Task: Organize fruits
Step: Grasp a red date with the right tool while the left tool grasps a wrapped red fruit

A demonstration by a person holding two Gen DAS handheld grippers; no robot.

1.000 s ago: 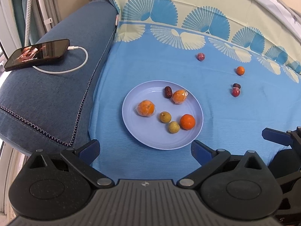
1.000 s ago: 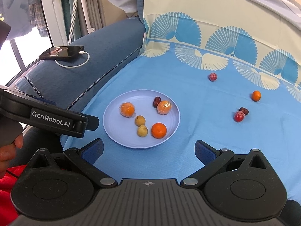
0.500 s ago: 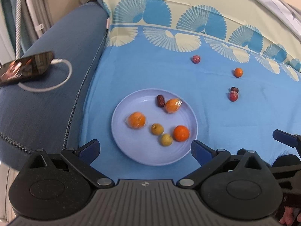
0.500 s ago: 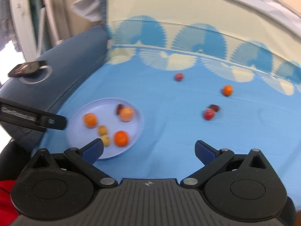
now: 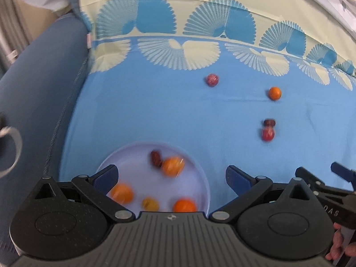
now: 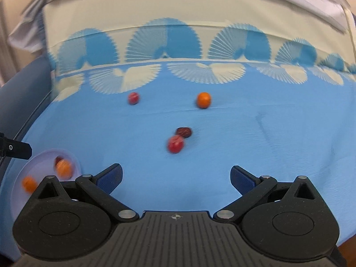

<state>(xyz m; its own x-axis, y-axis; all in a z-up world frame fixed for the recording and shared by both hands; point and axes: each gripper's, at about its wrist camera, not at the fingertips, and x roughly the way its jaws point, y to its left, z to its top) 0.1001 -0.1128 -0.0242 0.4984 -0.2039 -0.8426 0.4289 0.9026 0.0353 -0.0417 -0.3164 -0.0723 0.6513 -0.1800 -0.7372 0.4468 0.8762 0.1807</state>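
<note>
- Left tongs (image 5: pixel 171 175) are wide open above the round pale-blue plastic plate (image 5: pixel 133 151) holding blurred fruits.
- Right tongs (image 6: pixel 175 175) are wide open, empty, near the small red round fruit (image 6: pixel 175 144) on the blue patterned cloth (image 6: pixel 267 133).

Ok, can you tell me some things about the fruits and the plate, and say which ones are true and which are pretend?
1. Four fruits lie on the blue cloth outside the plate. True.
2. The right hand-held gripper is squeezing a red fruit. False: it is open and holds nothing; the red fruit lies on the cloth ahead of it.
3. The dark date sits right next to the red fruit. True.
4. The plate has nothing on it. False: several fruits are on it, among them an orange one.
5. The left hand-held gripper is open. True.
</note>
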